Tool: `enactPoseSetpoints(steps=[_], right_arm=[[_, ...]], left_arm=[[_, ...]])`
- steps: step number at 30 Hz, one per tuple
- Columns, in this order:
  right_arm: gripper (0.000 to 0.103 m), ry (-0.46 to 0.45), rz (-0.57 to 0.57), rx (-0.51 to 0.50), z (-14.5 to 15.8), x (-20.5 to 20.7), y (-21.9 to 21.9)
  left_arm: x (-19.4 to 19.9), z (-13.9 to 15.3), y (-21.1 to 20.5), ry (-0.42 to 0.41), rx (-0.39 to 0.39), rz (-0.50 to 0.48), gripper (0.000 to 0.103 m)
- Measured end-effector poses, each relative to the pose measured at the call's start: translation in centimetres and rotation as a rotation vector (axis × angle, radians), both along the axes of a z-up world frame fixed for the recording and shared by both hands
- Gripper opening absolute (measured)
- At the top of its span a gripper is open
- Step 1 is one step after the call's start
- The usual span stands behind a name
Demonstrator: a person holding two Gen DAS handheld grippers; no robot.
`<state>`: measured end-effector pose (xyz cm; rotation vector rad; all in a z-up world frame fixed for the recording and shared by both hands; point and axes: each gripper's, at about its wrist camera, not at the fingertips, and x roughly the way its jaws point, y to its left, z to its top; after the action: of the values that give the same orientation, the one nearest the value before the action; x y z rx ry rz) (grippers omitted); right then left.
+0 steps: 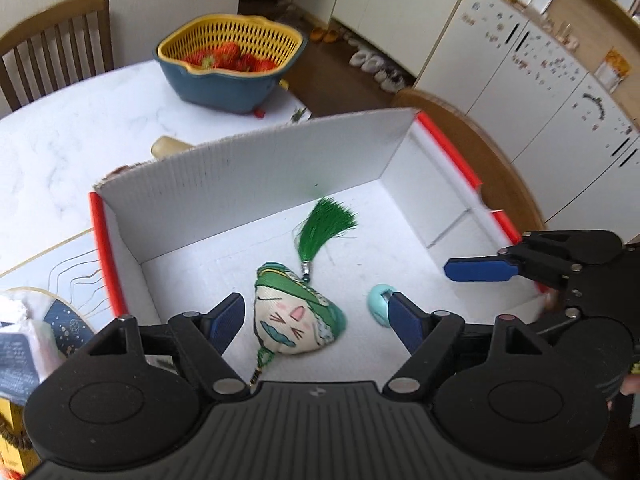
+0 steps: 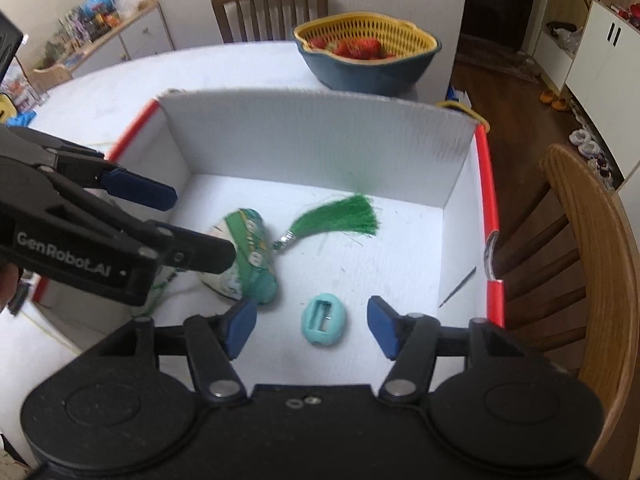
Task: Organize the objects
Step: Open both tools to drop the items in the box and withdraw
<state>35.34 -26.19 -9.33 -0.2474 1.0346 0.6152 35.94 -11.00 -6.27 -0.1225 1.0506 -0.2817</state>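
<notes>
A white box with red edges (image 1: 256, 168) (image 2: 320, 136) stands on the table. Inside lies a cloth sachet with a cartoon face (image 1: 298, 314) (image 2: 244, 256) and a green tassel (image 1: 326, 224) (image 2: 344, 216). A small teal sharpener (image 1: 378, 300) (image 2: 325, 319) lies beside it on the box floor. My left gripper (image 1: 316, 320) is open and empty, hovering over the sachet. My right gripper (image 2: 312, 326) is open and empty, above the sharpener. The right gripper shows at the right of the left wrist view, and the left gripper at the left of the right wrist view.
A blue bowl with a yellow strainer of strawberries (image 1: 230, 62) (image 2: 366, 54) stands behind the box. Wooden chairs (image 1: 60, 46) (image 2: 588, 248) stand at the table. A cream object (image 1: 170, 146) lies behind the box. Boxes and papers (image 1: 24, 344) lie at the left.
</notes>
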Motion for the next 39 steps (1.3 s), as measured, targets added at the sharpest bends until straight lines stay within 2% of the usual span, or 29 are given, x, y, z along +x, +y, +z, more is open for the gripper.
enactPoseSetpoints(steps=[6,10,16,19,24,30,39], right_arm=[[0.067,-0.037,0.001,0.048,2.1,-2.3,-0.3],[0.074,-0.049,-0.011,0.083,3.1,-3.4,-0.1],[0.079,-0.078,-0.029,0.136,4.6,-5.5,0.5],[0.081,-0.098,-0.037,0.161,5.3,-6.7,1.1],[0.085,-0.129,-0.039,0.196,6.2,-8.9,3.0],[0.092,-0.156,-0.019,0.219,7.1,-11.3,6.6],[0.093,-0.138,0.005,0.237,7.0,-14.2,12.1]], left_arm=[[-3.0,2.4,0.8,-0.074,-0.001,-0.004,0.079],[-4.8,3.7,2.0,-0.116,-0.013,0.019,0.079],[-7.9,5.2,4.7,-0.173,-0.028,0.055,0.079],[-9.6,5.8,6.4,-0.197,-0.043,0.074,0.085],[-12.2,6.5,9.8,-0.233,-0.051,0.110,0.085],[-15.4,6.9,14.9,-0.280,-0.060,0.171,0.102],[-19.1,6.7,22.8,-0.357,-0.059,0.273,0.103]])
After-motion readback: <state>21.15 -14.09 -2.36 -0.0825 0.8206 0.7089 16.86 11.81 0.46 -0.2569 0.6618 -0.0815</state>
